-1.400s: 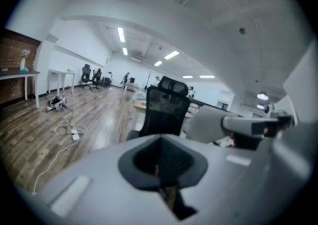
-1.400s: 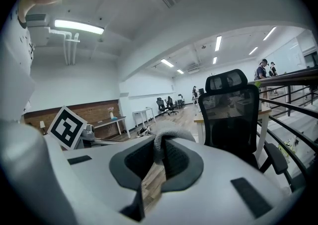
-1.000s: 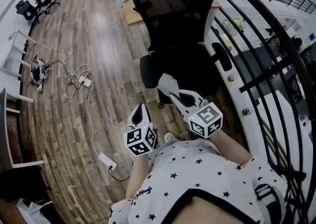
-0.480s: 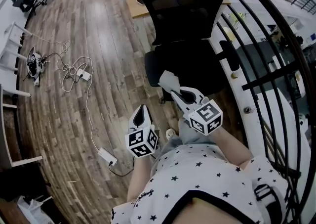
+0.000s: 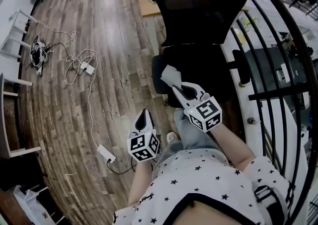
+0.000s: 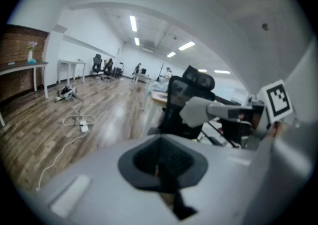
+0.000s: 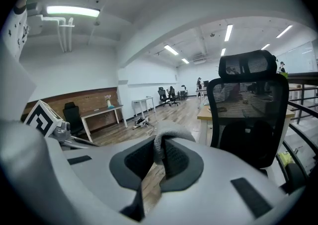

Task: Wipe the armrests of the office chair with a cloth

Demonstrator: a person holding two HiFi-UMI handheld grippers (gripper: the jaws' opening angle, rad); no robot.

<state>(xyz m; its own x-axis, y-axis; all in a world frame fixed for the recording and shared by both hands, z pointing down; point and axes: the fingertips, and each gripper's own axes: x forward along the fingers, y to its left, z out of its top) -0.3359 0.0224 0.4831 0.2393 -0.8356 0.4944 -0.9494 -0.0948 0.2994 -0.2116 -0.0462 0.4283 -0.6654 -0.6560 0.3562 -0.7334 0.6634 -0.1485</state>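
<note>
Head view: your right gripper (image 5: 175,87) reaches out toward the office chair (image 5: 198,10), jaws clenched on a pale cloth (image 5: 170,75). The cloth sits over the front edge of the seat, just beside the chair's near armrest (image 5: 158,72); cannot tell if it touches. The other armrest (image 5: 242,67) is on the far side of the seat, next to the black railing (image 5: 278,40). Your left gripper (image 5: 143,115) hangs lower, over the wood floor (image 5: 109,30), well apart from the chair. A white cable (image 5: 89,105) runs across the floor to a power strip (image 5: 107,153).

Left gripper view: jaws of the left gripper (image 6: 161,162) are pressed together with nothing between them. Beyond them you see the cloth (image 6: 195,110) in the other gripper, with the chair (image 6: 181,101) behind it.

Right gripper view: jaws of the right gripper (image 7: 159,162) are grasping the cloth (image 7: 166,139), which folds up and over between the pads. The chair (image 7: 248,114) stands just ahead to the right, backrest facing you, with a wooden worktop (image 7: 205,113) behind it.
</note>
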